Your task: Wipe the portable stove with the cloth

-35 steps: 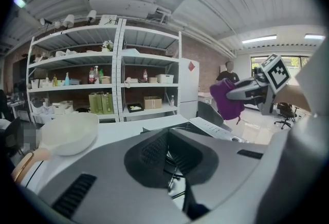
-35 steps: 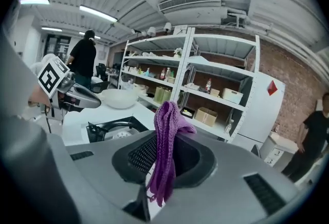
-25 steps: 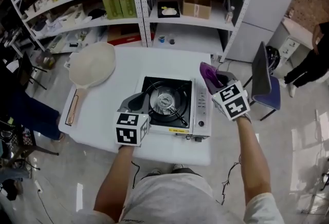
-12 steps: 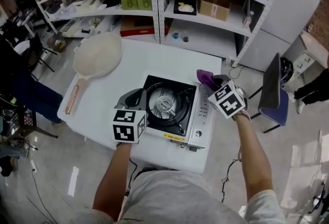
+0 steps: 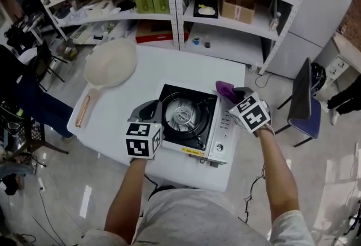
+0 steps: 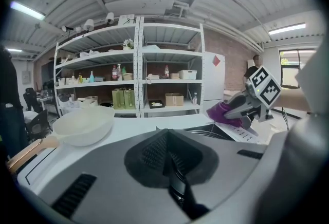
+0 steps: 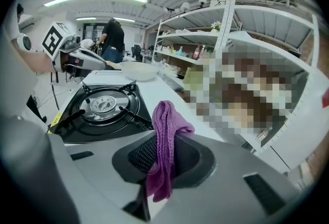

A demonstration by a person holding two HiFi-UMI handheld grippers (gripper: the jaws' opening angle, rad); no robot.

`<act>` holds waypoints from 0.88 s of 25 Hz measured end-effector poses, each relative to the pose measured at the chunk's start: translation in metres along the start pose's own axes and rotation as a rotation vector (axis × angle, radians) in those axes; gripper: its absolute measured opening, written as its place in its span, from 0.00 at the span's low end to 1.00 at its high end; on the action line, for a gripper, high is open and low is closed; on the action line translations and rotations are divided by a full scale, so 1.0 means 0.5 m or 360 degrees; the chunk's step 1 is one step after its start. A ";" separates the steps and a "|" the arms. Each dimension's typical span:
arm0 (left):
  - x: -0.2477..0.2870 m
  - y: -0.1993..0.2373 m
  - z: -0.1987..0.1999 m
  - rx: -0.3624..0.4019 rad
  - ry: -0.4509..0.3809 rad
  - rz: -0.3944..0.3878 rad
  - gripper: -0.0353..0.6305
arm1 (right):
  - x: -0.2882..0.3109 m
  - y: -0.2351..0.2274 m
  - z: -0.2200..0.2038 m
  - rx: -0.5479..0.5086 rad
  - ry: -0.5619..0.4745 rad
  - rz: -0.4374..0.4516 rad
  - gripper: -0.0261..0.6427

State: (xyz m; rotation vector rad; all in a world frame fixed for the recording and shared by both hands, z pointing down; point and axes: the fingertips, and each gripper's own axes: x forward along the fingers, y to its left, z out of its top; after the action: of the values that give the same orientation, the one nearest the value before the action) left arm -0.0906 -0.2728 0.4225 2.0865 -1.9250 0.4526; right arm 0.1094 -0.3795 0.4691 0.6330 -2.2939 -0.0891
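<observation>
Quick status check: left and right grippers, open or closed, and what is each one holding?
Left gripper: closed, holding nothing.
Right gripper: closed on the purple cloth.

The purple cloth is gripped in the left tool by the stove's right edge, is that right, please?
Not quite: the purple cloth is gripped in the right tool, not the left, by the stove's right edge; the right gripper view shows it.

stove [image 5: 184,119] on table [image 5: 189,71], pan [image 5: 111,62] to its left, shelves [image 5: 225,20] behind
</observation>
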 end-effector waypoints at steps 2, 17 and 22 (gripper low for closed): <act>-0.003 -0.006 0.003 0.0018 -0.0004 -0.0020 0.06 | -0.006 0.008 -0.001 0.0024 -0.0013 -0.0010 0.14; -0.048 -0.022 -0.031 0.0061 0.0015 -0.0228 0.06 | -0.067 0.122 -0.046 0.0183 0.0097 -0.0098 0.14; -0.068 -0.026 -0.046 0.0078 0.0028 -0.0281 0.06 | -0.089 0.162 -0.056 0.0212 0.0115 -0.0121 0.14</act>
State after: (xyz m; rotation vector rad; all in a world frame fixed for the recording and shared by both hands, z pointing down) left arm -0.0809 -0.2314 0.4302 2.2508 -1.7173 0.4814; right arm 0.1215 -0.2843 0.4804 0.7797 -2.2194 0.0504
